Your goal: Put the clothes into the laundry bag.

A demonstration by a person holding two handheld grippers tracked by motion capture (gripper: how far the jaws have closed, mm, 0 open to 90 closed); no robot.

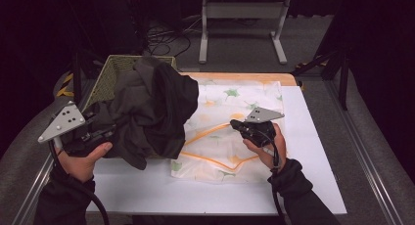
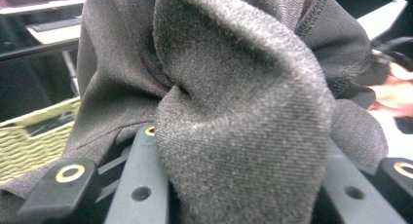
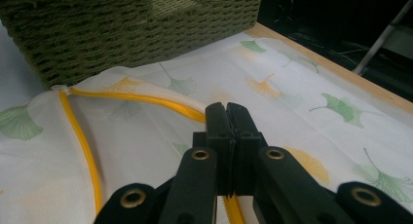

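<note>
A bunched dark grey garment hangs over the near end of a woven green basket. My left gripper reaches into it from the left, shut on its cloth. In the left gripper view the fabric bulges between the two jaws and hides their tips. A white mesh laundry bag printed with ginkgo leaves lies flat at the table's middle. My right gripper rests on it, its jaws pressed together on the bag's yellow zip edge.
The basket's side stands just beyond the bag's opening. The white table board has bare room at the front and right. A wooden edge bounds the far side, with a metal stand on the floor behind.
</note>
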